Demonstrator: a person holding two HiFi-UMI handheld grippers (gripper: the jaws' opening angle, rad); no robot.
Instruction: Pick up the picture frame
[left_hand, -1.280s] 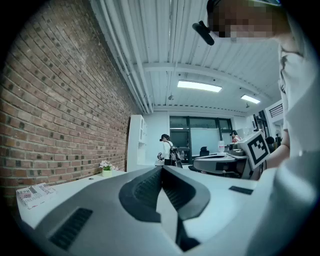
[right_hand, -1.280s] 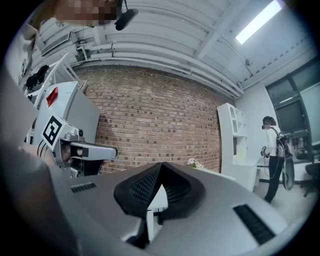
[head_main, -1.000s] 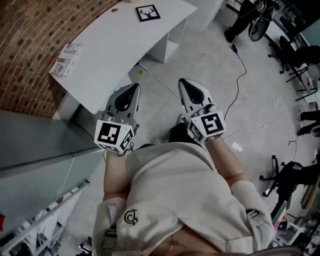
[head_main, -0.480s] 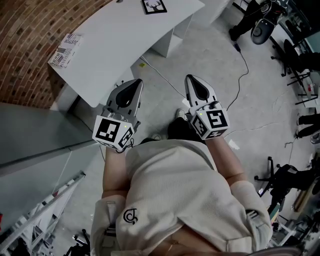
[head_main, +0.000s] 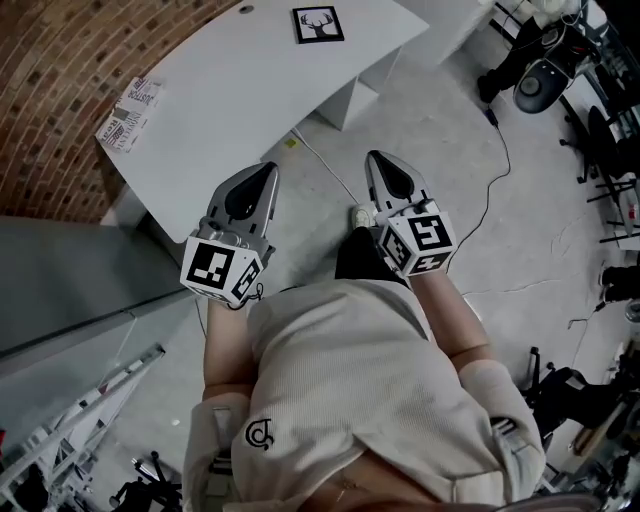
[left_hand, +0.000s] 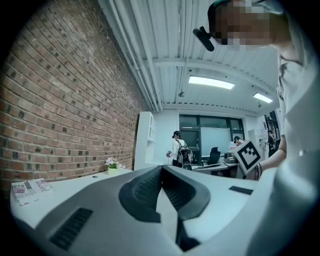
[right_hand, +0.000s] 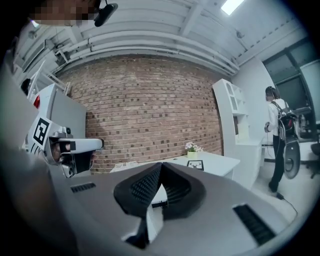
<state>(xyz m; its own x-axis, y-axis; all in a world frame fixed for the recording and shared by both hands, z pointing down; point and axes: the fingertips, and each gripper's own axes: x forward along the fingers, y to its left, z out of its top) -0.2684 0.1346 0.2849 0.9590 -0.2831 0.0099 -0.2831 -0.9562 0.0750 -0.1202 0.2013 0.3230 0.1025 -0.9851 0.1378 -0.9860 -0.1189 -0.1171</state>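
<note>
Left tongs (head_main: 266, 172) and right tongs (head_main: 376, 160) are pinched together, empty, well apart from the picture frame (head_main: 318, 24) on the desk (head_main: 220, 100)

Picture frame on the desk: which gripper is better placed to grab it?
Probably right: the right gripper sees the picture frame just past its shut jaws in its own view; the left gripper doesn't.

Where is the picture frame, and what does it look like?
Find the brick wall, then the white desk beside it. The picture frame sits at the desk's far end: black-edged with a deer head inside, unlike the printed leaflet at the near end.
</note>
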